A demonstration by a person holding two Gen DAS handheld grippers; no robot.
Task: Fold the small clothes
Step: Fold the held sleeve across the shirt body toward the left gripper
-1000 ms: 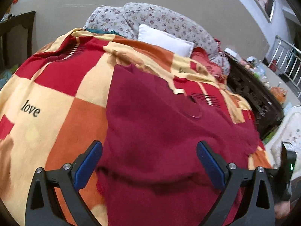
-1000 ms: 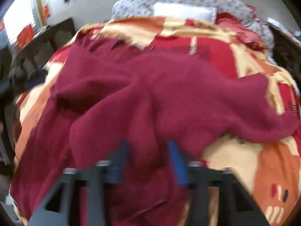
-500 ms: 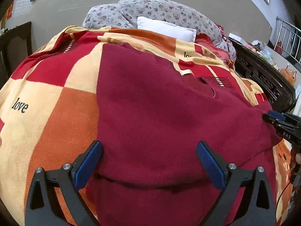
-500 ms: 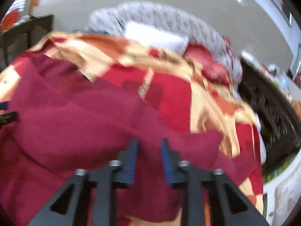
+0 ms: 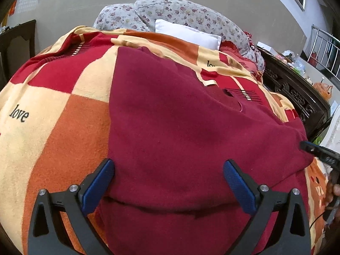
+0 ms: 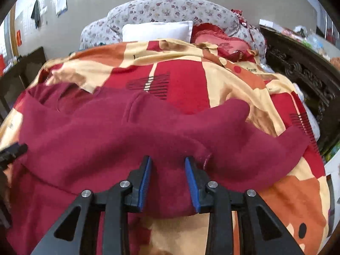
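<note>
Maroon fleece garment [image 5: 180, 127] lies spread over the patchwork blanket [image 5: 53, 127] on the bed, its near hem toward both cameras and its far edge up near the white pillow [image 5: 187, 34]. Judging from how it lies, the folding is barely begun: the body looks mostly flat and smoothed, with 1 soft ridge of cloth bunched across the right side in the right wrist view, and no finished fold can be seen. The halving and final squaring seem to remain.

The left gripper [image 5: 170, 182] hovers at the near hem with its 2 blue-padded fingers [image 5: 97, 184] wide apart, straddling the cloth; whether the pads touch it cannot be told, and nothing is pinched. The right gripper [image 6: 167, 182] has its fingers [image 6: 144, 182] partly apart at the garment's near right edge, a fold of fleece sitting between them; the pads do not look pressed together, so the cloth seems loosely framed rather than clamped.
</note>
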